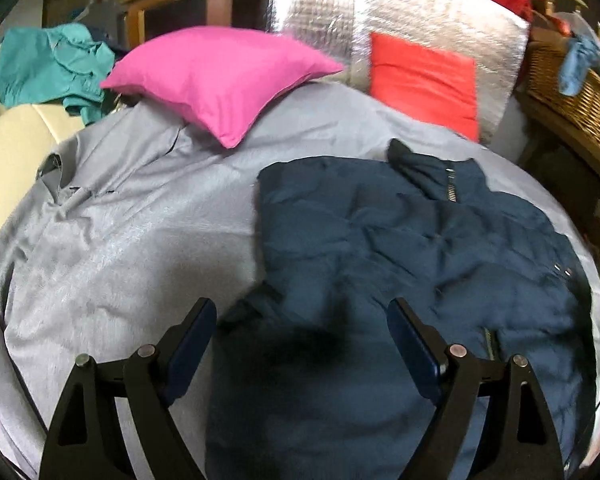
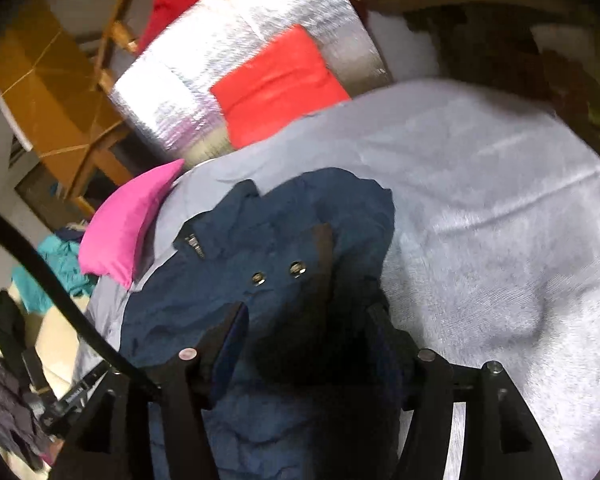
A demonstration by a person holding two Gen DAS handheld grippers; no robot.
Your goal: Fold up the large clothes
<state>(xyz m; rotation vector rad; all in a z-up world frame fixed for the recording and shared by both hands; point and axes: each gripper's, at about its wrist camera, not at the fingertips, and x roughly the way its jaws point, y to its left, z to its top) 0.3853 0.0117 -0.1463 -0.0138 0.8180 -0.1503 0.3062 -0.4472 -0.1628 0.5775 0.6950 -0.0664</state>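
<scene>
A dark navy padded jacket lies spread on the grey bed sheet, collar and zip toward the pillows. My left gripper hovers over the jacket's near left part, jaws wide open with nothing between the pads. In the right wrist view the same jacket is bunched and raised, with two metal snaps showing just ahead of the fingers. My right gripper has a thick fold of this fabric filling the gap between its pads, and cloth drapes over the right finger.
A pink pillow and a red cushion rest at the head of the bed against a silver quilted panel. Teal clothing lies on a cream seat at left. A wicker basket stands at right.
</scene>
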